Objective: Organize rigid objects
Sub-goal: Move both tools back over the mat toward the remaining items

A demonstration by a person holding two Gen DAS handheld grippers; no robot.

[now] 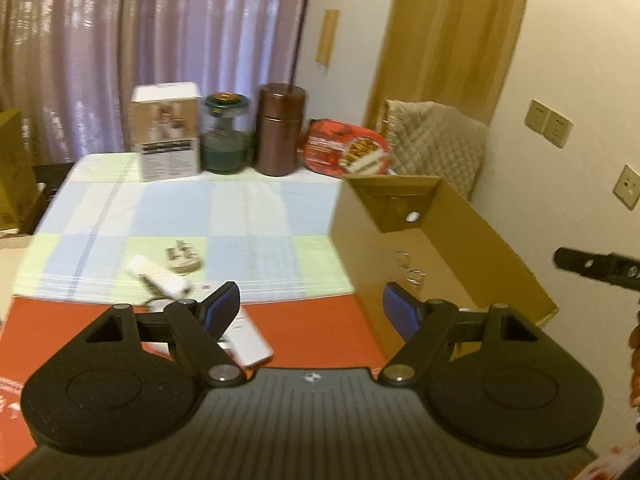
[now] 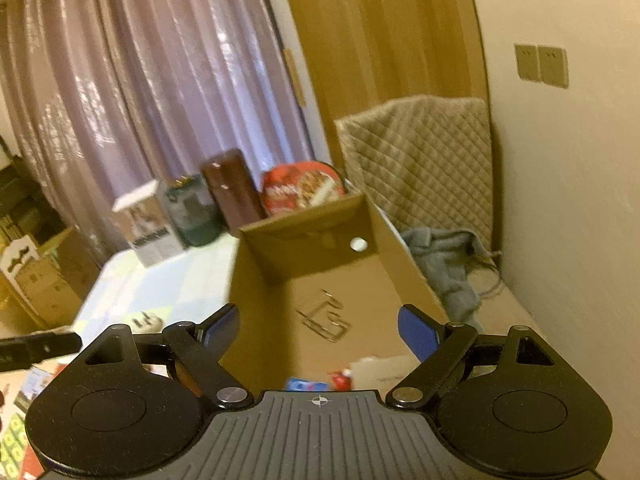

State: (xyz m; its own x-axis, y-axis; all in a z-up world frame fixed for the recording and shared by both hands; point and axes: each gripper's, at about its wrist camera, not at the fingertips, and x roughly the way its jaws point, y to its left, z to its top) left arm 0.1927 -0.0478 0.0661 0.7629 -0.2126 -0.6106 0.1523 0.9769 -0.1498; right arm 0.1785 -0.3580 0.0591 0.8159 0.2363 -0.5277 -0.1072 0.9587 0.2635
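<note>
While held wide open, gripping nothing: left gripper point(image 1: 312, 308), right gripper point(image 2: 318, 326) | inside cardboard box point(image 2: 404, 264): metal clips point(image 2: 326, 316), small colorful packs point(image 2: 320, 382)

Left hand-held gripper point(image 1: 312, 312) jaws spread wide, nothing between; right hand-held gripper point(image 2: 319, 330) likewise.

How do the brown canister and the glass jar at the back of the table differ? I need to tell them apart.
The brown canister is opaque and dark reddish-brown; the glass jar is see-through with a green tint. The canister stands taller than the jar. Both are upright cylinders, side by side on the table before the curtain.
</note>
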